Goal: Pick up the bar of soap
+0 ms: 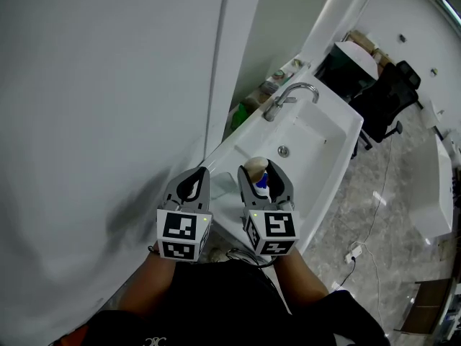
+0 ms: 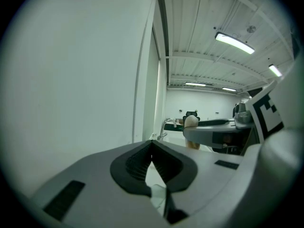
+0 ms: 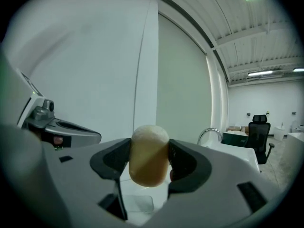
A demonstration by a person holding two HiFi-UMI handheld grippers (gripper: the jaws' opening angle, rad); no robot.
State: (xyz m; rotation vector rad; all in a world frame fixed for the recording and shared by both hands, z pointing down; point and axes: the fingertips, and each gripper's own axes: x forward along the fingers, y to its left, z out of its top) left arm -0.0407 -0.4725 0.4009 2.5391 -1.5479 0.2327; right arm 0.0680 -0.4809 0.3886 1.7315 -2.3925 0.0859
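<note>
A cream-coloured bar of soap [image 3: 148, 155] stands upright between the black pads of my right gripper [image 3: 149, 161], which is shut on it. In the head view the soap [image 1: 256, 167] pokes out at the tip of the right gripper [image 1: 263, 181], held above the white basin [image 1: 317, 135]. Just to its left my left gripper [image 1: 191, 186] is shut with nothing between its jaws. In the left gripper view the left gripper [image 2: 152, 161] has its pads meeting, and the soap [image 2: 191, 121] shows beyond in the other gripper.
A chrome tap [image 1: 288, 96] rises at the basin's back edge, with small items on the ledge behind it. A pale wall panel [image 1: 108, 121] stands close on the left. A black office chair [image 1: 385, 99] and a cable on the grey floor [image 1: 374, 215] lie to the right.
</note>
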